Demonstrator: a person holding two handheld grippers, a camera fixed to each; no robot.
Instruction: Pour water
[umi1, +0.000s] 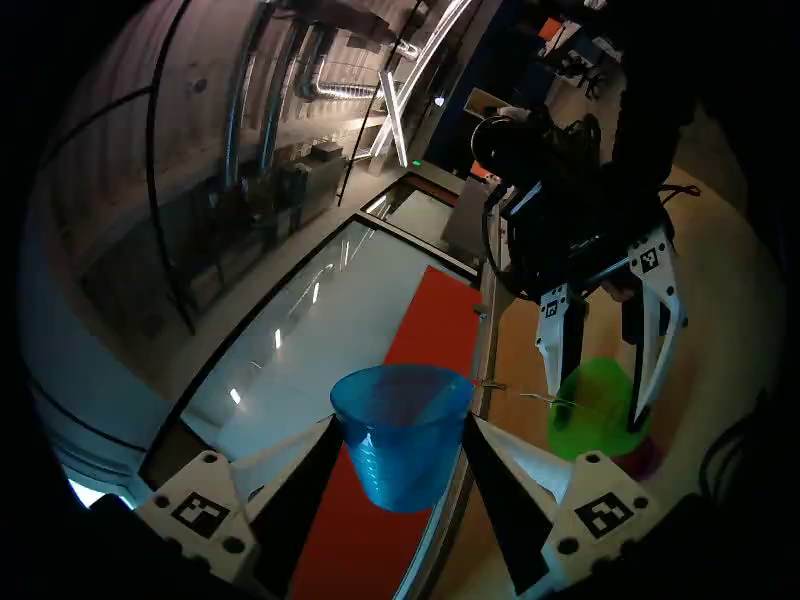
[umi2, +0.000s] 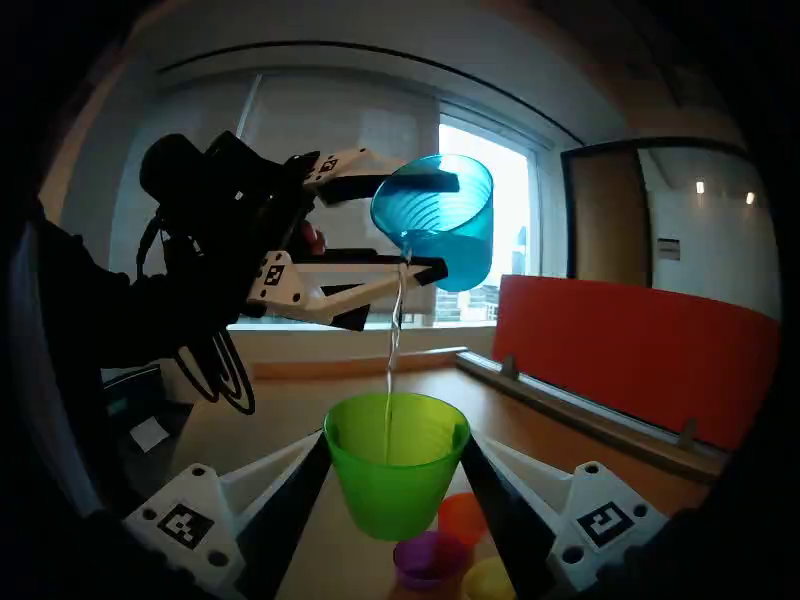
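Note:
My left gripper (umi1: 402, 440) is shut on a blue translucent cup (umi1: 402, 432), held tilted in the air. In the right gripper view the same blue cup (umi2: 437, 218) tips toward the camera with the left gripper (umi2: 425, 225) around it. A thin stream of water (umi2: 393, 340) falls from its lip into a green cup (umi2: 396, 470). My right gripper (umi2: 396, 470) is shut on that green cup, held upright below. The left gripper view shows the green cup (umi1: 597, 405) between the right gripper's (umi1: 600, 390) white fingers.
A wooden table (umi2: 560, 450) lies beneath, with a red partition (umi2: 640, 350) along its far edge. Small orange (umi2: 462, 515), purple (umi2: 430, 560) and yellow (umi2: 490, 580) cups stand on the table just under the green cup. A bright window (umi2: 480, 200) sits behind.

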